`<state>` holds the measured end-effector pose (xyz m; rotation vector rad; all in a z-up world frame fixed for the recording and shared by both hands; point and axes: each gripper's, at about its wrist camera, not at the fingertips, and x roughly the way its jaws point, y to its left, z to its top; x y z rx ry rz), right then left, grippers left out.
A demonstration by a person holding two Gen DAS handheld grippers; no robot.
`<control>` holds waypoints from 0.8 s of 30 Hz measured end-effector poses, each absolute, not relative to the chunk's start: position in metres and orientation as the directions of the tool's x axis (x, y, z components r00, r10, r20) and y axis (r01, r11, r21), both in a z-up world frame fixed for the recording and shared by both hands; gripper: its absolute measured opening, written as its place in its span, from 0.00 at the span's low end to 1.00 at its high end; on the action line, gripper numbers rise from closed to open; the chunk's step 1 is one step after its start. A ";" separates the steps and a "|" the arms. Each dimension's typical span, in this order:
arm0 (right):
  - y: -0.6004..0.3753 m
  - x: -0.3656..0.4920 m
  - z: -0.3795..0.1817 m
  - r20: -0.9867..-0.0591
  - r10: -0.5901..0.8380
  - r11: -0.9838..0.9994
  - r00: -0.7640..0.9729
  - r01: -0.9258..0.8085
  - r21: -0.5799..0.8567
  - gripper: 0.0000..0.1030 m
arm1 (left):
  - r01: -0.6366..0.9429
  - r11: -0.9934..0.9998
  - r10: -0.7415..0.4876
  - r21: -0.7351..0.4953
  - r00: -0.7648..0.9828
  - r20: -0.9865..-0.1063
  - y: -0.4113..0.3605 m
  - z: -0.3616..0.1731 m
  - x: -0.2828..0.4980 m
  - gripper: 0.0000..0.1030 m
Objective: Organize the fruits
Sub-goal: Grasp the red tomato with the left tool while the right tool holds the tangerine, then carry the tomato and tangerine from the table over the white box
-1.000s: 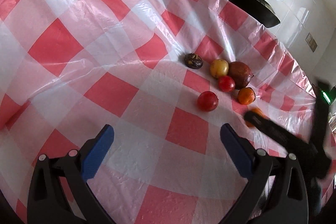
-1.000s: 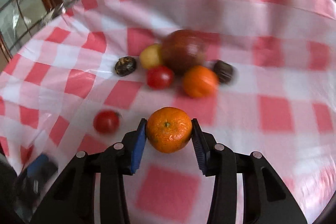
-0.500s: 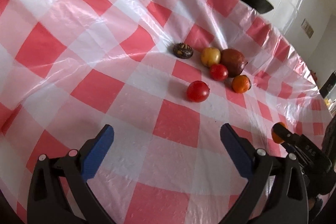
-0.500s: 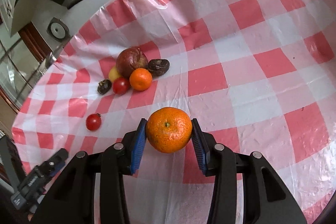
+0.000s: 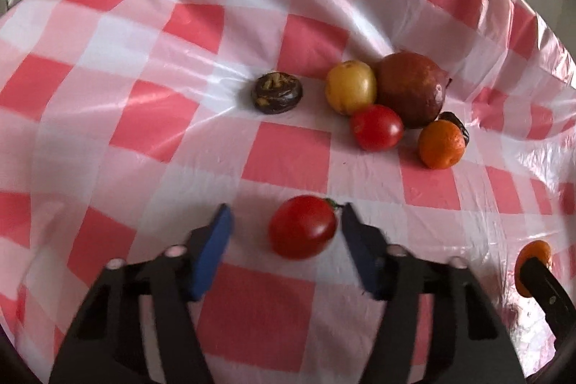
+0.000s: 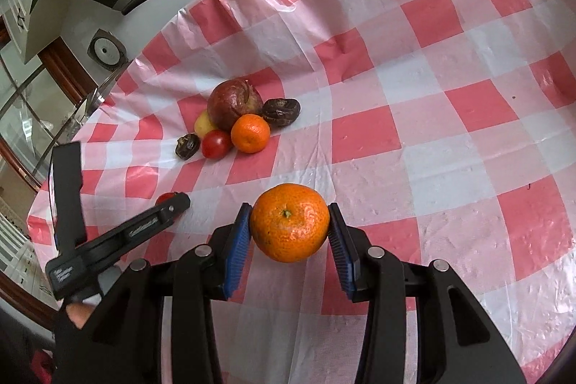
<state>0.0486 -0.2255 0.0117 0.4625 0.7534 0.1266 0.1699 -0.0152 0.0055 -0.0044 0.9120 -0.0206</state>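
The right gripper (image 6: 289,233) clamps a dimpled, round mandarin (image 6: 289,227) between ribbed blue pads (image 6: 237,249), above the glossy checked plastic tablecloth (image 6: 432,117). The left gripper (image 5: 284,233) stands open around a smooth red tomato (image 5: 302,227), its right pad touching the skin. Beyond sits a cluster: one more tomato (image 5: 377,127), one small mandarin (image 5: 441,144), one yellow fruit (image 5: 350,91), one large mottled reddish fruit (image 5: 412,89), and two wrinkled dark ones (image 5: 276,92).

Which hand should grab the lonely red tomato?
Left. The left gripper is open with the red tomato already between its fingers. The right gripper is busy, shut on the orange.
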 end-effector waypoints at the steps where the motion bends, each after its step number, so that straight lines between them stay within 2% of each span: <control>1: -0.225 0.049 0.012 -0.630 0.272 0.893 0.728 0.054 0.448 0.41 | 0.032 0.999 -0.018 0.002 0.614 -0.789 -0.018 0.006 0.169 0.32; 4: -0.225 0.049 0.012 -0.630 0.273 0.893 0.727 0.053 0.448 0.41 | 0.060 0.998 -0.035 0.004 0.626 -0.779 -0.020 0.008 0.154 0.31; 8: -0.225 0.049 0.012 -0.628 0.272 0.892 0.730 0.054 0.449 0.41 | 0.041 0.998 -0.058 -0.041 0.692 -0.720 -0.007 0.022 0.108 0.31; 15: -0.224 0.049 0.012 -0.629 0.271 0.892 0.729 0.055 0.448 0.41 | -0.045 0.962 -0.148 -0.269 0.741 -0.655 0.040 0.025 0.025 0.31; 17: -0.225 0.048 0.012 -0.628 0.270 0.892 0.730 0.056 0.449 0.41 | -0.054 0.947 -0.171 -0.316 0.749 -0.640 0.045 0.023 0.022 0.31; 24: -0.224 0.049 0.012 -0.628 0.272 0.892 0.729 0.054 0.449 0.41 | -0.061 0.931 -0.192 -0.360 0.756 -0.626 0.048 0.021 0.021 0.31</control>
